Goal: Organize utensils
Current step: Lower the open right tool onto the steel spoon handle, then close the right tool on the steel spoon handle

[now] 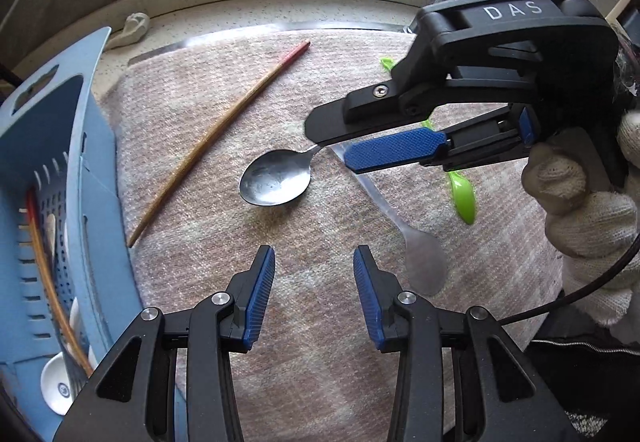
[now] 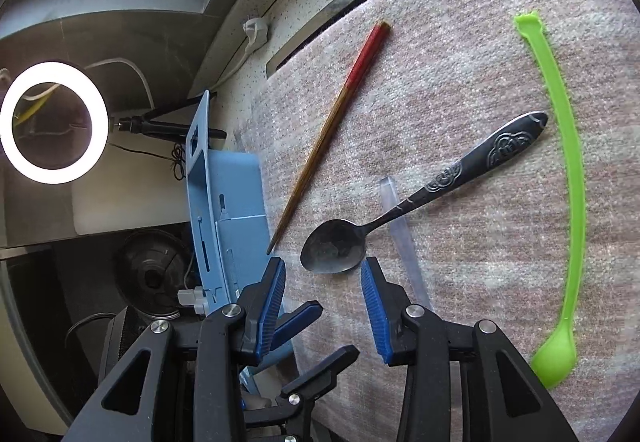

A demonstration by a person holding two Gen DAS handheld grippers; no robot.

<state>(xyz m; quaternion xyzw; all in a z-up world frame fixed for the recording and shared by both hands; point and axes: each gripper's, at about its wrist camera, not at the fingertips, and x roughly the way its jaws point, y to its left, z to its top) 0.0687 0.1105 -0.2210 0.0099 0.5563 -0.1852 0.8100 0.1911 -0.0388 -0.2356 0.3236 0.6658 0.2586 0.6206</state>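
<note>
A metal spoon lies on a pinkish mat, its handle across a clear plastic spoon. A wooden chopstick with a red end lies to the left. A green plastic spoon lies to the right. My right gripper is open, hovering over the metal spoon's handle. My left gripper is open and empty, just short of the spoon's bowl.
A blue perforated utensil basket stands at the mat's left edge, holding chopsticks and white spoons. A ring light stands beyond it. A speckled counter and window sill lie behind the mat.
</note>
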